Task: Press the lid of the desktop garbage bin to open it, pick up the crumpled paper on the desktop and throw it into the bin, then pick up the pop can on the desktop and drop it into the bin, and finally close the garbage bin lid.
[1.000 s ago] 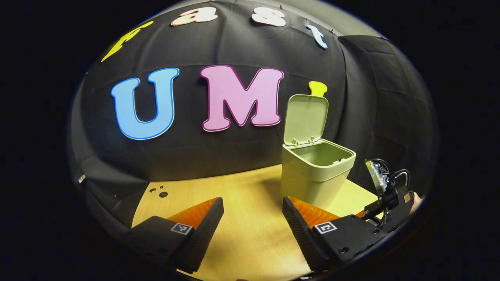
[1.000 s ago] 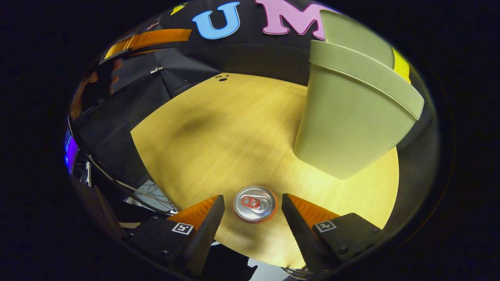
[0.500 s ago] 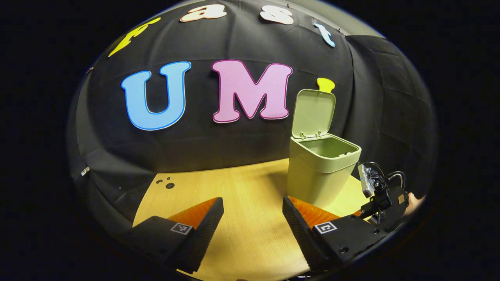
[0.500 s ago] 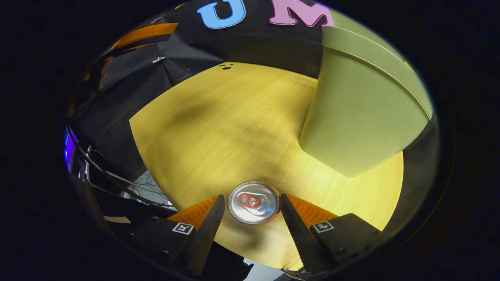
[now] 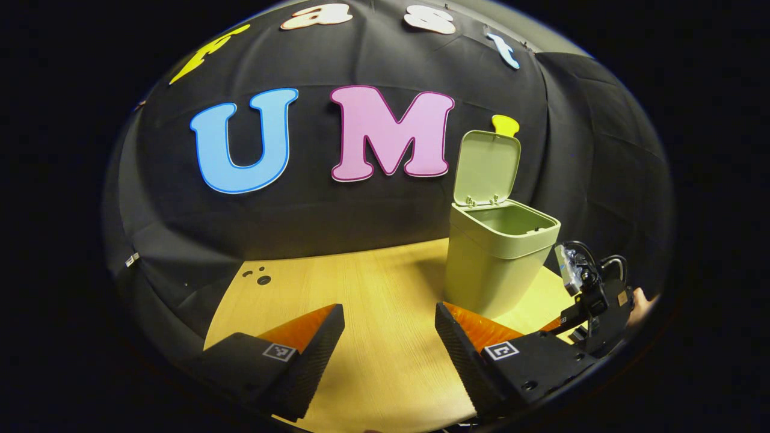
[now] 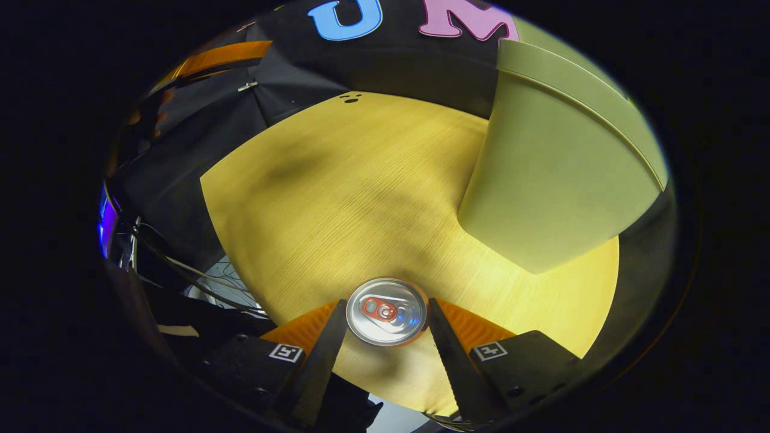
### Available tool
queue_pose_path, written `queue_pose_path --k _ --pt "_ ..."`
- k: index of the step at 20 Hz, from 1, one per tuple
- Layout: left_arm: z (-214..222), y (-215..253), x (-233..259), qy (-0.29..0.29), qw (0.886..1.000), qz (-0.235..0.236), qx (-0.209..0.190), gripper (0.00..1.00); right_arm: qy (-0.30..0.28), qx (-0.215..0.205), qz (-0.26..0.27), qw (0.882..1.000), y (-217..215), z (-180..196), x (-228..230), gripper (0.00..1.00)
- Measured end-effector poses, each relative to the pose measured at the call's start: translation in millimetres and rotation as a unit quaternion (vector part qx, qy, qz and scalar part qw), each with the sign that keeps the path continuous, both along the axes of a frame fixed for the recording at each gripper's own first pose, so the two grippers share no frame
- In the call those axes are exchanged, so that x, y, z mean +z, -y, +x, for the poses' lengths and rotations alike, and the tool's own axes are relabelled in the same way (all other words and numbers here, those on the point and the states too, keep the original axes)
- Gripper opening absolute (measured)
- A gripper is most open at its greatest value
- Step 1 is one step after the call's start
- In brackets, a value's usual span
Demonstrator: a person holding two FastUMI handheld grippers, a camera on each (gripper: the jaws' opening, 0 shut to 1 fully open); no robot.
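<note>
The pop can [image 6: 387,311] stands upright on the wooden table [image 6: 361,198], seen from above by its silver top. My right gripper [image 6: 387,319] has both fingers pressed against the can's sides. The green bin [image 6: 553,180] rises just beyond and to the right of it. In the left gripper view the bin [image 5: 499,264] stands at the back right with its lid [image 5: 486,168] tipped upright. The right gripper [image 5: 592,300] shows low beside the bin there. My left gripper [image 5: 390,328] hangs open over bare table, nothing between its fingers.
Small dark holes [image 5: 258,278] mark the table's far left corner. In the right gripper view the table's near left edge drops to cables [image 6: 180,270] below. A hand [image 5: 640,299] holds the right gripper at the far right.
The right gripper's fingers have closed in from a wide gap onto the can's sides. The left gripper has shifted slightly and stays open. The bin lid stays up.
</note>
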State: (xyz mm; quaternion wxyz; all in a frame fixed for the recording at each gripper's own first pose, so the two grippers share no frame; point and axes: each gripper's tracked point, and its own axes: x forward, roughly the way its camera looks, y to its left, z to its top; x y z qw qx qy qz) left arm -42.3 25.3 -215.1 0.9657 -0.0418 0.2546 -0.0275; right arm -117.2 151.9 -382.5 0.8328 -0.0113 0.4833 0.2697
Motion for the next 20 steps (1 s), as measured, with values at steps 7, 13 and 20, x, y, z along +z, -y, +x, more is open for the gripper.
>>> queue_pose_path --k 7,13,20 --pt "7.8 0.4 -2.4 0.003 1.0 -0.004 -0.001 0.97 0.024 -0.013 0.032 0.999 6.8 11.6 59.4 0.86" --pt "9.6 4.0 -7.2 0.001 1.0 -0.014 0.002 0.98 0.045 -0.02 0.072 0.996 14.0 21.0 114.2 0.86" --pt "5.7 0.7 -11.4 0.0 1.0 -0.026 0.017 0.98 0.087 -0.041 0.107 0.99 34.6 40.3 177.3 0.86"
